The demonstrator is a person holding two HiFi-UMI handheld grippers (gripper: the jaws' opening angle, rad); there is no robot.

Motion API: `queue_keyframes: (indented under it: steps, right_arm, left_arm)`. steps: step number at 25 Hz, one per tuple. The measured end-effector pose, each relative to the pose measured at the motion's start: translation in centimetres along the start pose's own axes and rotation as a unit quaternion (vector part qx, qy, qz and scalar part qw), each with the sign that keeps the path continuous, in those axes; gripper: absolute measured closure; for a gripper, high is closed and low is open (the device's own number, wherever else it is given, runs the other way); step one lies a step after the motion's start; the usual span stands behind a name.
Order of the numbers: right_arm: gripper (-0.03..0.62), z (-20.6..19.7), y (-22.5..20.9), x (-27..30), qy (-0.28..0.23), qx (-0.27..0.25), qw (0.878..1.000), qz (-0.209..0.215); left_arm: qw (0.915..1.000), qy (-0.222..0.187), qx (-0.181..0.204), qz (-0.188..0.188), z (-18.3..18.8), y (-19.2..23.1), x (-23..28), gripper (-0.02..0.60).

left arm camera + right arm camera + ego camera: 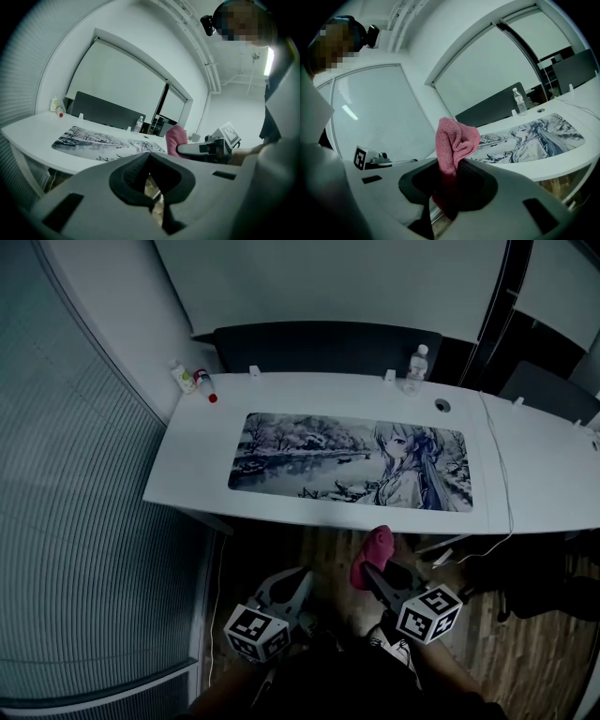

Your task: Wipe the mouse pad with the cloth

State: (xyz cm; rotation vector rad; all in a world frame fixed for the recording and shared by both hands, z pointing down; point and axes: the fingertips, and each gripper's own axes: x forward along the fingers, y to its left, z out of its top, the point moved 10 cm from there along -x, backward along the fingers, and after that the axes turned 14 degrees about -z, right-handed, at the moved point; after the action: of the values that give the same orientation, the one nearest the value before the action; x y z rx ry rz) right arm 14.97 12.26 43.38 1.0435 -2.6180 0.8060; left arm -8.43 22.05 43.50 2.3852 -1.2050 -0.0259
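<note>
Cloth [457,138] in right claw [449,180], left claw [153,199] closed in own view

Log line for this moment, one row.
phase: pre-wipe | right tongs: shut on cloth | left tongs: shut, empty | mouse pad: on desk, not yet touched

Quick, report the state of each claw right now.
Left claw: closed, nothing between its jaws.
Right claw: closed on the pink cloth.

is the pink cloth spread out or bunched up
Bunched up: the cloth sticks up in a crumpled wad, clamped in the right gripper.
</note>
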Motion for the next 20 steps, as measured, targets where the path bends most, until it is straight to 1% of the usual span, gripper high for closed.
queue_keyframes:
  steps: [6, 12, 20]
  right_arm:
    - [0.487, 0.4, 2.8, 4.1, 0.004, -0.003, 1.000, 0.007]
    - [0.488, 0.8, 5.3, 7.0, 0.005, -0.013, 1.000, 0.022]
    - [0.488, 2.1, 6.5, 10.1, 0.018, -0.037, 0.998, 0.051]
  left_arm:
    - [1.0000, 0.002, 0.001, 0.003, 1.0, 3.1, -2.2, 0.577]
    - [1.0000, 0.001, 0.005, 0.008, 1.5, 5.0, -3.9, 0.576]
    - [0.9995, -0.008, -0.002, 0.029, 1.9, 6.4, -3.7, 0.577]
